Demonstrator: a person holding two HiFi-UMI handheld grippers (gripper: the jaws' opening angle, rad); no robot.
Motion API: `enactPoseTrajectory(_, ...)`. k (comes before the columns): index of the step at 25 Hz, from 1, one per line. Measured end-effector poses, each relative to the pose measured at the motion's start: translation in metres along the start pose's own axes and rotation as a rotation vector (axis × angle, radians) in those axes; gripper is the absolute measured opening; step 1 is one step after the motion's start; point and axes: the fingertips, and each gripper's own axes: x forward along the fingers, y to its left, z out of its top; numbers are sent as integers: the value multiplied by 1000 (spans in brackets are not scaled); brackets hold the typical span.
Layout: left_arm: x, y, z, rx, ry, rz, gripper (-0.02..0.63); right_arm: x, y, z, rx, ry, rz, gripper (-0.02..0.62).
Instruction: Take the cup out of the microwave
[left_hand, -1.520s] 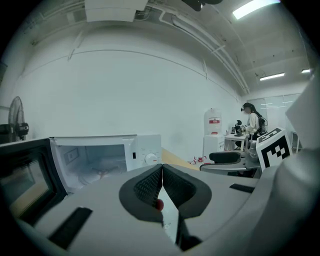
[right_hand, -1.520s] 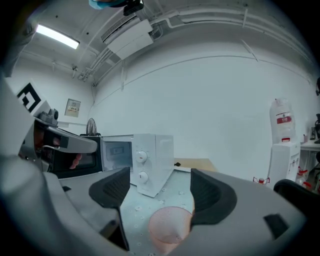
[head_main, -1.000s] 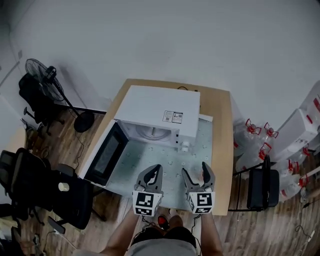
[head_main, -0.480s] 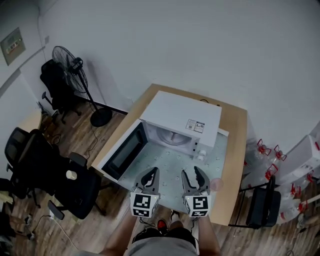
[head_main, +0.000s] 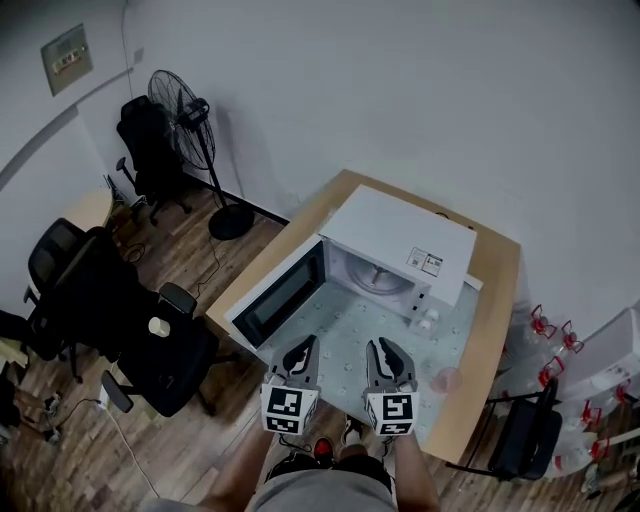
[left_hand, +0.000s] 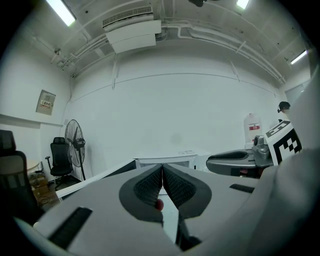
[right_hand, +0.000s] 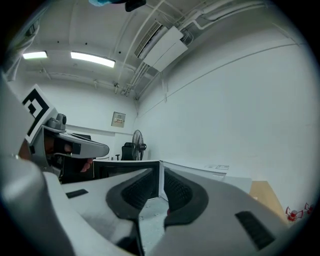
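"Near the right edge of the pale wooden worktop (head_main: 495, 300), what has changed?"

"The small translucent pink cup (head_main: 447, 380), which a second ago sat between the jaws of the right gripper (head_main: 388, 350), now stands alone by that edge. It is towards the front corner, well clear of the white microwave oven (head_main: 395, 235), whose door hangs open. The right gripper has let go and drawn back towards the person, and so has the left gripper (head_main: 300, 350). By the look of it, the cup is out and set down, and the task is all but done."

"And the fingers?"

"The right gripper's jaws have just been closing. Its fingers (right_hand: 175, 192) stand a slim gap apart with nothing between them. The left gripper's fingers (left_hand: 147, 187) meet at the tips, also empty. Neither gripper touches the cup."
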Motion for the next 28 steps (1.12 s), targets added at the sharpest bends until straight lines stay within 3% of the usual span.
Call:
enactPoseTrajectory(11, -32, 28, -11, -11, 17, 80, 23, 9, 40, 0, 0, 8, 79, 31)
enactPoseTrajectory(28, -38, 24, -20, -13, 26, 78, 23, 2, 40, -1, 16, 11, 73, 17)
